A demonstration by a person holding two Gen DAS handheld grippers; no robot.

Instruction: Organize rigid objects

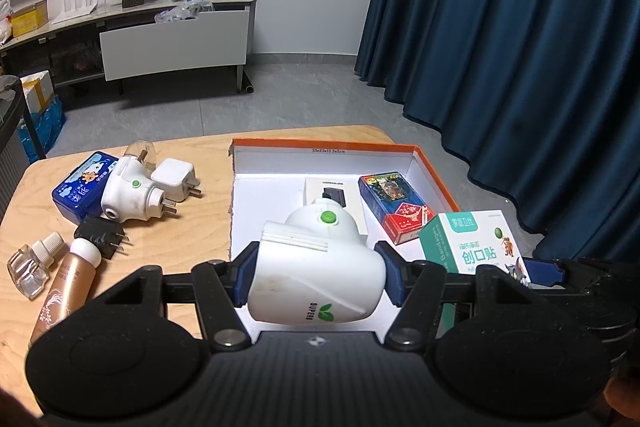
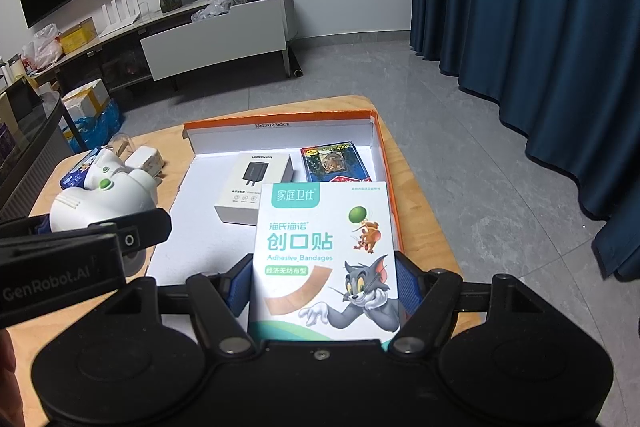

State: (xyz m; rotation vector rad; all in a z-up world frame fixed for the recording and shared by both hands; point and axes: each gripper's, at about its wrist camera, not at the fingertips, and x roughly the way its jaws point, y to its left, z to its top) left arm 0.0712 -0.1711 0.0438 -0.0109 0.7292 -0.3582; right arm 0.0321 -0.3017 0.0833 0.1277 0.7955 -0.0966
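Note:
My left gripper (image 1: 316, 275) is shut on a white plug-in device with a green button (image 1: 320, 259) and holds it over the open orange-rimmed white box (image 1: 332, 145). My right gripper (image 2: 324, 287) is shut on a white and teal adhesive bandage box (image 2: 324, 251), held above the box's near right part. It also shows in the left wrist view (image 1: 476, 243). Inside the orange-rimmed box (image 2: 280, 117) lie a white charger carton (image 2: 256, 183) and a blue and red card pack (image 2: 332, 163).
On the wooden table (image 1: 192, 227) left of the box lie a second white plug-in device (image 1: 128, 195), a white charger (image 1: 176, 179), a blue tin (image 1: 80, 191), a black plug (image 1: 102, 235), a pink-gold tube (image 1: 68, 283) and a clear bottle (image 1: 32, 263). Blue curtain at right.

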